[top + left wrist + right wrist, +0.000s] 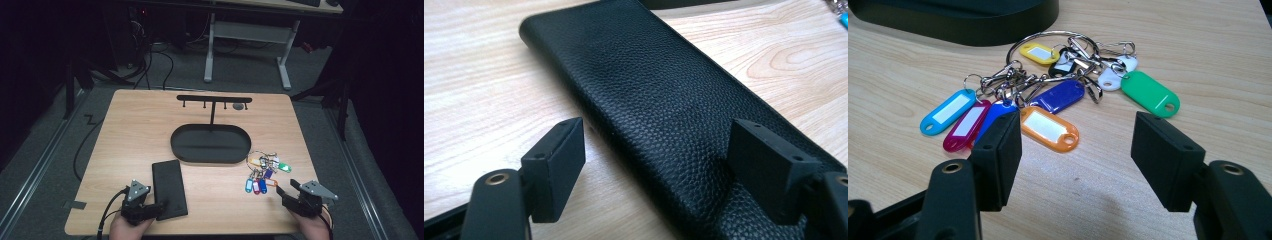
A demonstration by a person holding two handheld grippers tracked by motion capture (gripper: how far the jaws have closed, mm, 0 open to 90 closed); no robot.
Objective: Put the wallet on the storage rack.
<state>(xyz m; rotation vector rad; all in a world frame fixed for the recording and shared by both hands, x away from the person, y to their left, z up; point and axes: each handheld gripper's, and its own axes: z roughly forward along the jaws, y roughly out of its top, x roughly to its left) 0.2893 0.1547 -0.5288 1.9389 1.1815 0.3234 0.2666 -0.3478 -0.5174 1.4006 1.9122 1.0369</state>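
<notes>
A black leather wallet (169,189) (659,95) lies flat near the table's front left. My left gripper (158,208) (664,150) is open at the wallet's near end: one jaw stands off its left edge over the wood, the other hovers over its top, and neither pad presses on it. A bunch of coloured key tags (264,172) (1048,100) on a metal ring lies at the front right. Just short of the orange tag, my right gripper (287,187) (1078,150) is open with only bare table between its jaws.
A black oval tray (175,145) (973,25) sits mid-table, with a black T-shaped hook rack (214,99) standing at its far side. The wooden table (135,130) has bare wood left of the tray. Beyond its far edge are a desk frame and cables.
</notes>
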